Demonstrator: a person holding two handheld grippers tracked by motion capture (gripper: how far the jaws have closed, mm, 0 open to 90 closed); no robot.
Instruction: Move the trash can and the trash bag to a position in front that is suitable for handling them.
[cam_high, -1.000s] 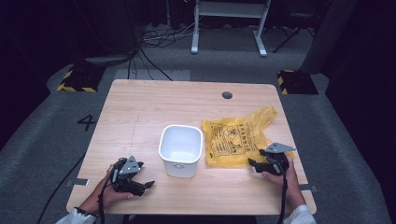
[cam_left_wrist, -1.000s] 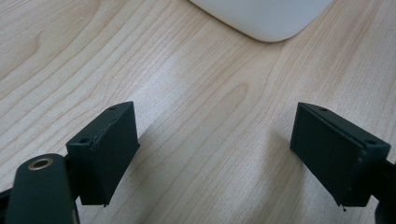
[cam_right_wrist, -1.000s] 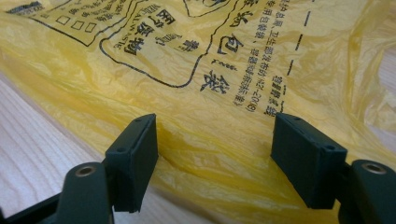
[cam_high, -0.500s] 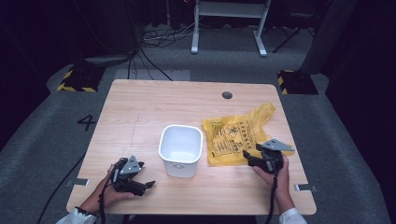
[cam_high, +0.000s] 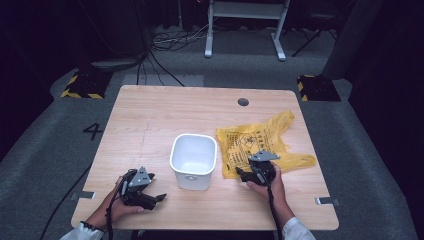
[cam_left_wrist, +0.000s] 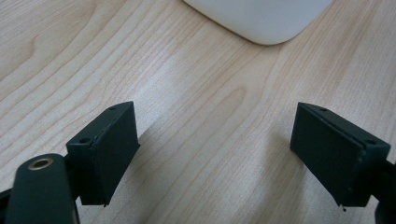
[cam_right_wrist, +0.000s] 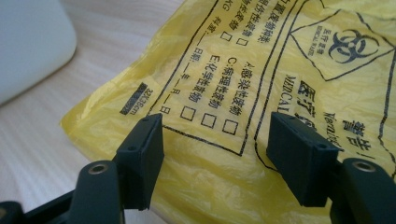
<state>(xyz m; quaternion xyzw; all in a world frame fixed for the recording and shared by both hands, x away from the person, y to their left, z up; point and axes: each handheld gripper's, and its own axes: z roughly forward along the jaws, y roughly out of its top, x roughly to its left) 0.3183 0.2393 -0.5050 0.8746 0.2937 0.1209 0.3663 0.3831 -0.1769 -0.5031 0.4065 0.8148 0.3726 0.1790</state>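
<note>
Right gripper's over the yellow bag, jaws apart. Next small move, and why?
Probably lower the right gripper a little and close on the yellow plastic biohazard bag. Its jaws stand open right above the bag's near edge, gripping nothing yet. The left gripper sits open over bare wooden table beside the white plastic bin, so it can wait.

Yellow bag (cam_high: 260, 145) printed black, white bin (cam_high: 193, 161), pale woodgrain table (cam_high: 150, 120), black claws
</note>
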